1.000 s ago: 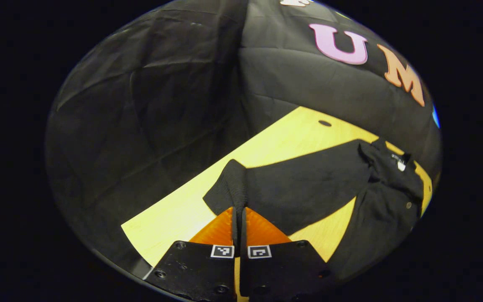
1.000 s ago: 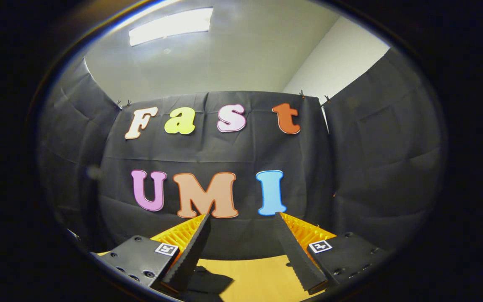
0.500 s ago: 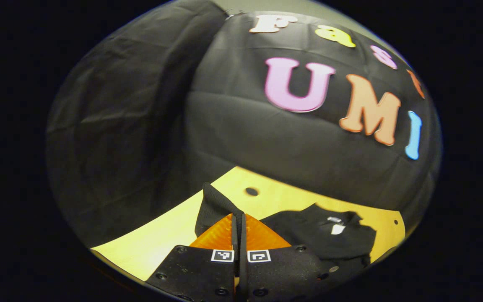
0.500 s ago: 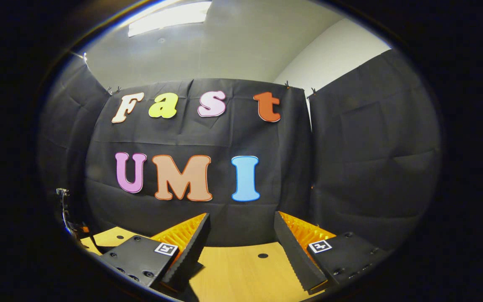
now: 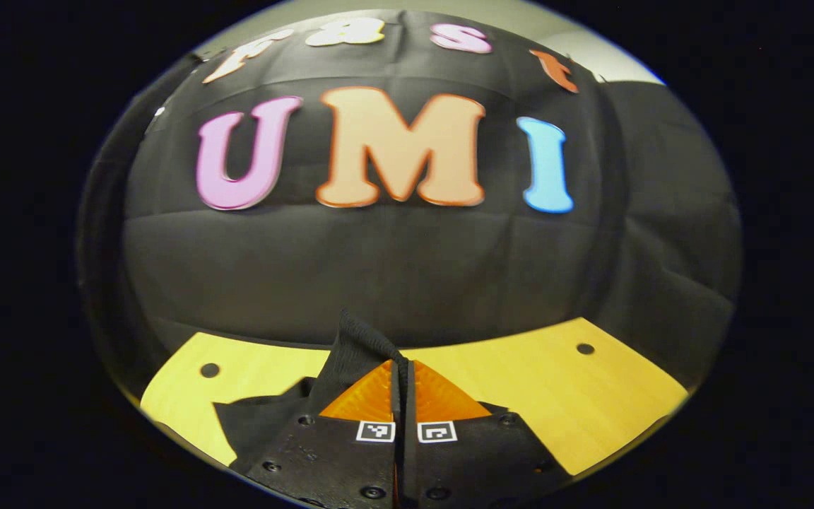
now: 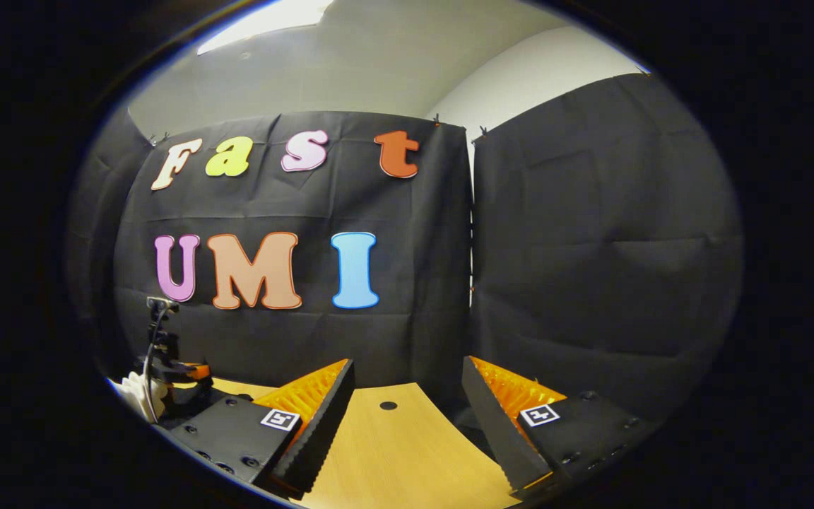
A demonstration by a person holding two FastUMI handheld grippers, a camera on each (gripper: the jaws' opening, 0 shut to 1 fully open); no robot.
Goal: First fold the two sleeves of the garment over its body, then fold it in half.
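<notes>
Since half a second ago the left gripper (image 5: pixel 402 367) has swung round to face the back wall squarely, and the garment's collar and body, then off to its right, have dropped from its view. Its orange fingers are pressed together on a dark sleeve (image 5: pixel 359 346), whose cuff stands up just beyond the fingertips. More of the black garment (image 5: pixel 258 424) lies bunched on the wooden table (image 5: pixel 555 396) at the lower left, beside the gripper's body. In the right gripper view, the scene has slid leftward; the right gripper (image 6: pixel 407 375) holds its fingers spread wide with nothing between them, bare tabletop (image 6: pixel 393 452) beneath. At the far left of that view the other gripper (image 6: pixel 167 367) has come further in, with a pale hand (image 6: pixel 140 396) beside it.
</notes>
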